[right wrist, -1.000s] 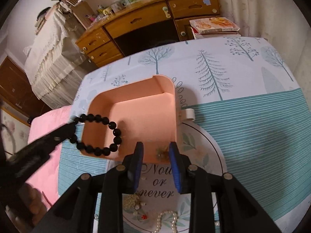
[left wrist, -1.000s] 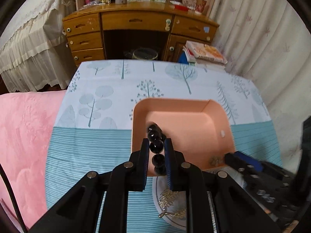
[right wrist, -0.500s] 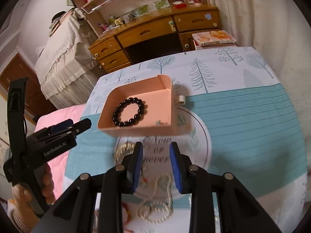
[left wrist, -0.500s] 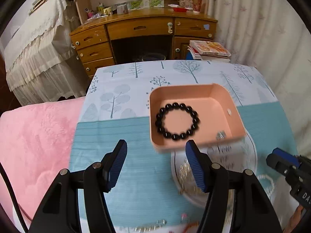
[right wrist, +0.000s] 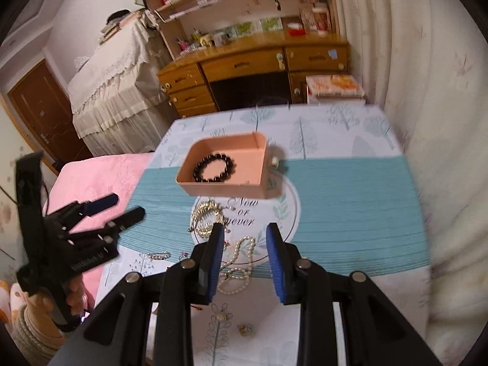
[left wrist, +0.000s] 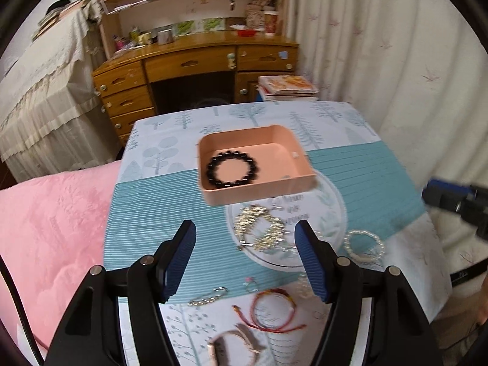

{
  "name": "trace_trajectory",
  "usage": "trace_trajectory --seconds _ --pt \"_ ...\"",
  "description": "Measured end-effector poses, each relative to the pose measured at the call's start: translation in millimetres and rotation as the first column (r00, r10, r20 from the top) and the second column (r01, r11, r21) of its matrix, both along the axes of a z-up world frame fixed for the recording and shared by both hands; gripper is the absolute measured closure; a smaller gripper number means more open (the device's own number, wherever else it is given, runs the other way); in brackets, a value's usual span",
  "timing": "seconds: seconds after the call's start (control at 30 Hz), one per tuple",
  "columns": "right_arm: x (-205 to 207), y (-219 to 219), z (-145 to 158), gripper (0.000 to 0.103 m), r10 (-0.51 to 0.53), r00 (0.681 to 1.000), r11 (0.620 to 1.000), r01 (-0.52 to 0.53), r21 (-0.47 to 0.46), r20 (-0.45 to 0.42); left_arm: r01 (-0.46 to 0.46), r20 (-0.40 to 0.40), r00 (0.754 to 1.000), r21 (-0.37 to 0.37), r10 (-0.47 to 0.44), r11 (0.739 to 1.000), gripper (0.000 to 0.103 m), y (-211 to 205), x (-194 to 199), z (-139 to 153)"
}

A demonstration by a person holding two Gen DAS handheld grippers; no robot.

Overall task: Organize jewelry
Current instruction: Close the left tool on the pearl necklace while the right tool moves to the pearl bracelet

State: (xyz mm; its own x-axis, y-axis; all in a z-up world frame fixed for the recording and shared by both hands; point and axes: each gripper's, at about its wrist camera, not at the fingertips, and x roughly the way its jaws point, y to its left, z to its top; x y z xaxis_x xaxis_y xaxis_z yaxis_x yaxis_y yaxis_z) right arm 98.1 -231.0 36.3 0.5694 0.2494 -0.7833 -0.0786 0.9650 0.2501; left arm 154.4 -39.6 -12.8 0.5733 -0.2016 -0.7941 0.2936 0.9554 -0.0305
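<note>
- Step in hand: 1 piece filed, by my judgement; I am between picks, and nothing is held.
- My left gripper [left wrist: 245,257]: fingers spread wide, empty, above the near counter [left wrist: 366,177].
- My right gripper [right wrist: 245,259]: fingers moderately apart, empty, over the pearl necklace [right wrist: 241,262].
- Pink tray [left wrist: 259,195]: 1, at mid-counter, its near edge overlapping the round printed mat [left wrist: 332,213].
- Black bead bracelet [left wrist: 233,169]: 1, lying flat inside the tray.
- Gold chain jewelry [left wrist: 259,228]: 1 tangled heap on the mat; piece count unclear.
- Pearl bracelet [left wrist: 364,245]: 1, beside the mat.
- Red cord bracelet [left wrist: 274,311]: 1, near edge.
- Watch [left wrist: 235,347]: 1, nearest me.
- Next move, likely: lower the right fingers around the pearl necklace and close gently; loose strands may slip.
</note>
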Motion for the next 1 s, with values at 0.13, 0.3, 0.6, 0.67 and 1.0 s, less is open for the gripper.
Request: trace_trajectory --seconds 0.13,0.3,0.6,0.67,1.0 --pt "-8 -11 14 0.074 0.005 1.0 0.999 -0.004 -0.053 0.025 0.065 -0.013 0.998 0.003 -0.065 0.998 0.036 -26 -10 -1" --pt "-5 -23 -10 0.074 0.029 0.999 0.997 -0.032 -0.065 -0.042 0.144 -0.075 0.987 0.037 -0.141 0.989 0.036 -59 -17 -30" --pt "3 -46 -89 0.074 0.028 0.978 0.999 -0.036 -0.033 -0.208 0.211 -0.297 0.933 -0.014 -0.205 0.977 0.067 -83 -12 -99" --pt "5 -51 -101 0.074 0.026 0.971 0.999 -0.032 -0.02 -0.236 0.208 -0.322 0.925 -0.014 -0.201 0.978 0.067 -82 -9 -108" --pt "22 -58 -139 0.074 0.046 0.948 0.999 -0.043 0.015 -0.316 0.288 -0.353 0.898 0.022 -0.262 0.958 0.067 -103 -2 -115"
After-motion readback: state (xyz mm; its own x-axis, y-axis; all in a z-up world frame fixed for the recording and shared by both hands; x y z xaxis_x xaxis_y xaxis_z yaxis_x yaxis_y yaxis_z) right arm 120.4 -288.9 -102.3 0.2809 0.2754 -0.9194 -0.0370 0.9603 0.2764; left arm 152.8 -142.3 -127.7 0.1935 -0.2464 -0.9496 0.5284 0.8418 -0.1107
